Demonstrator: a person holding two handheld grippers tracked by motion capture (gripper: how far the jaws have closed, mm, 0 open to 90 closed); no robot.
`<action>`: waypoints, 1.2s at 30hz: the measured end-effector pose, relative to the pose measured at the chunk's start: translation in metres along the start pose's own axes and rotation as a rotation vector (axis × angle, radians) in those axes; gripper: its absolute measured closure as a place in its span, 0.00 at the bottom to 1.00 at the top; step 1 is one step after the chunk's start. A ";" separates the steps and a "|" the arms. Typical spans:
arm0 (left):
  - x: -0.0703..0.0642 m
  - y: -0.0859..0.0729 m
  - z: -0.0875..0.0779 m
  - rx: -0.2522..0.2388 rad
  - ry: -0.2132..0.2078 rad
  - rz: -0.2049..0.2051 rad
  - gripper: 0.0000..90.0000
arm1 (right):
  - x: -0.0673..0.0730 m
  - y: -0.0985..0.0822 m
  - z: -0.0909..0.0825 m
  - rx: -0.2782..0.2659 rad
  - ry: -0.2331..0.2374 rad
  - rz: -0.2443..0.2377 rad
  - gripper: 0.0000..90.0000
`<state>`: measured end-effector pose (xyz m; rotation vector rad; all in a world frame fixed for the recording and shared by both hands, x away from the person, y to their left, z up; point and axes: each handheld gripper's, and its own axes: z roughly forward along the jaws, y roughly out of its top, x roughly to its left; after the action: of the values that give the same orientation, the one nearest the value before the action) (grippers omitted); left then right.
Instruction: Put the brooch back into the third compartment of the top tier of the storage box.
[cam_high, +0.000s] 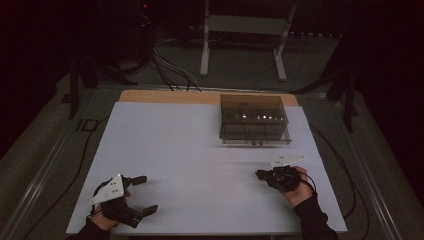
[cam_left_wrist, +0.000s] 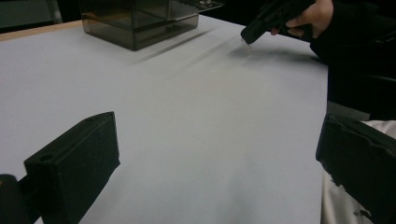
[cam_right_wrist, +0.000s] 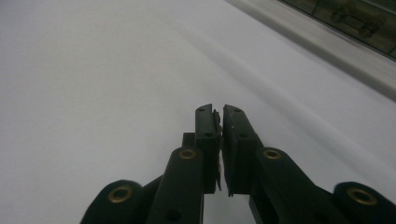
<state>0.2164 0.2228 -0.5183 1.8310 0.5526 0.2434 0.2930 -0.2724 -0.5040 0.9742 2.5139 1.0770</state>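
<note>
black right gripper (cam_right_wrist: 219, 112) clamped together (left gripper (cam_high: 142, 194) agape).

Wide bare table (cam_high: 190, 150) between both grippers; lone obstacle: smoky compartment box (cam_high: 254, 119), far right.

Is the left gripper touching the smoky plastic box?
Apart. In the high view the left gripper sits at the table's near edge, while the smoky plastic box stands at the far side.

Compartment box (cam_high: 254, 119) at the table's (cam_high: 165, 145) far right, left claw (cam_high: 142, 195) near-left, right claw (cam_high: 260, 174) near-right
</note>
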 end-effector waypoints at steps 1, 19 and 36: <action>0.000 0.000 0.000 0.000 0.000 0.000 0.01 | 0.001 0.000 -0.001 -0.001 -0.001 -0.003 0.95; 0.000 0.000 0.001 0.001 0.000 -0.002 0.01 | 0.007 0.007 -0.006 -0.008 0.007 -0.013 0.95; 0.001 0.000 0.000 0.000 0.002 -0.004 0.01 | 0.012 0.017 -0.015 -0.015 0.027 -0.022 0.95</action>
<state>0.2169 0.2230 -0.5186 1.8297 0.5571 0.2428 0.2854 -0.2642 -0.4803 0.9316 2.5281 1.1085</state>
